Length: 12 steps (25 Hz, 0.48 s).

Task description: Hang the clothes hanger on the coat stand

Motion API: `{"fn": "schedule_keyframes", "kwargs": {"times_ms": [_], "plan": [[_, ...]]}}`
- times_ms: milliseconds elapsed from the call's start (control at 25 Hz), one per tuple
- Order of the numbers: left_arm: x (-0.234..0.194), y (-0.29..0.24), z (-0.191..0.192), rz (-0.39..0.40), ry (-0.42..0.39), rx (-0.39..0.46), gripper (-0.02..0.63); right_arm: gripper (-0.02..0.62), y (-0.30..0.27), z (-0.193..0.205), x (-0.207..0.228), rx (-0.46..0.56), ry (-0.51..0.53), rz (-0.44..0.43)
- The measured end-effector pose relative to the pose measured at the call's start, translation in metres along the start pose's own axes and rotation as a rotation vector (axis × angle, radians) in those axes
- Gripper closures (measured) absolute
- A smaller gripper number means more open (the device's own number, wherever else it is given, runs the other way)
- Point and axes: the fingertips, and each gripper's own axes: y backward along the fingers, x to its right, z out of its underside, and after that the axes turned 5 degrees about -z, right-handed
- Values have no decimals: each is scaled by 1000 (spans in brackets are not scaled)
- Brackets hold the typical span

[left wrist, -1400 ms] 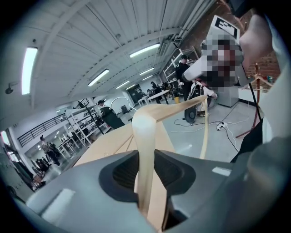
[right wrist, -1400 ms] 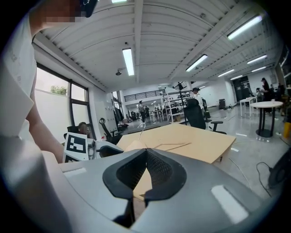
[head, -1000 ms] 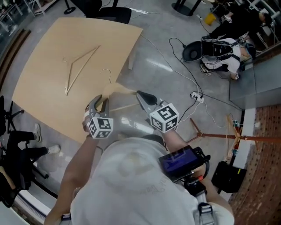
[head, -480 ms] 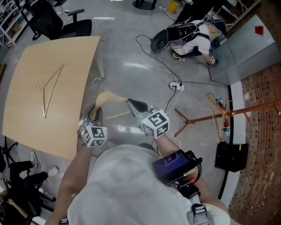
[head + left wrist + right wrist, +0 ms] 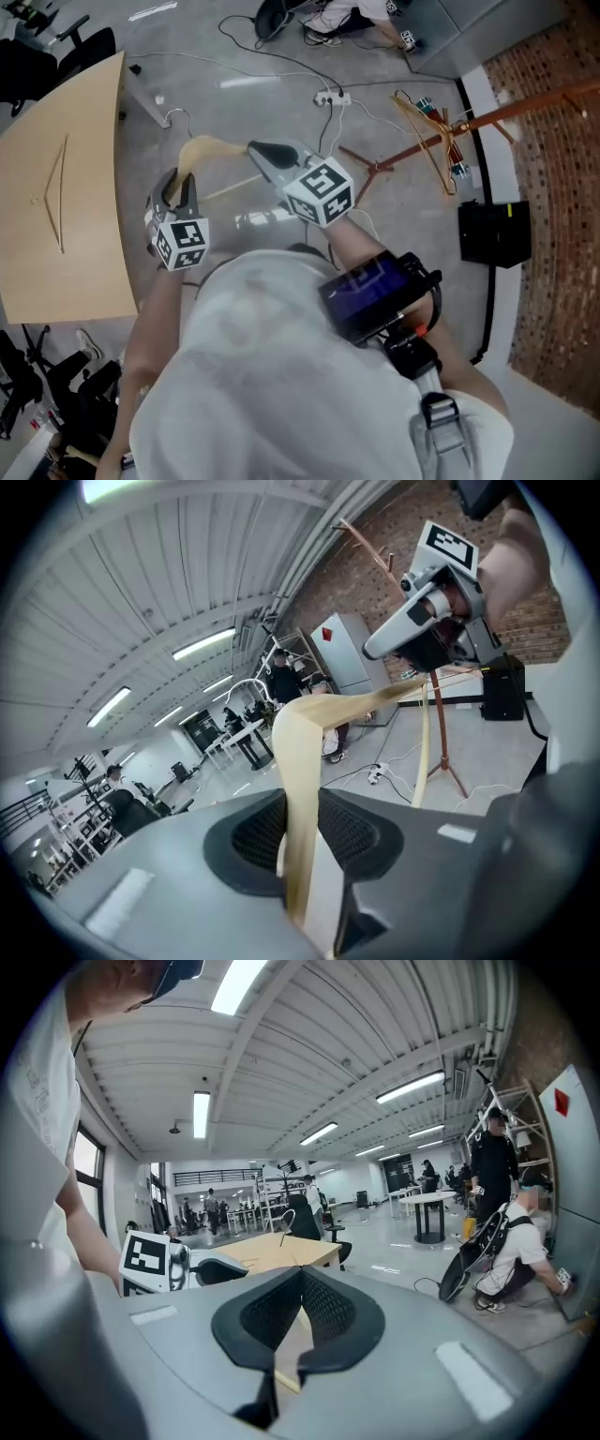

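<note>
You hold the pale wooden hanger (image 5: 211,146) clamped above the floor, its wire hook leading. The reddish-brown stand (image 5: 403,155) stands upright nearby.

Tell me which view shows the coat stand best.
The head view: the coat stand shows feet and pole unblocked. The left gripper view shows only parts of it; the right gripper view shows none.

This is a large open lab or workshop hall: a polished concrete floor (image 5: 234,103) strewn with cables (image 5: 490,309) and a power strip (image 5: 330,97), a brick wall (image 5: 553,206), and a ribbed ceiling (image 5: 309,1035) with strip lights (image 5: 410,1087). Work tables (image 5: 427,1202), office chairs (image 5: 305,1221), metal racks (image 5: 511,1110) and several people (image 5: 492,1162) fill the long room.
</note>
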Motion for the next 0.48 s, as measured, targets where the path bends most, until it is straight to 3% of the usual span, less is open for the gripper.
{"fn": "schedule_keyframes", "kwargs": {"times_ms": [480], "plan": [[131,-6,-71,195,-111,108,500,581,129,38,46,49,-68,161]]}}
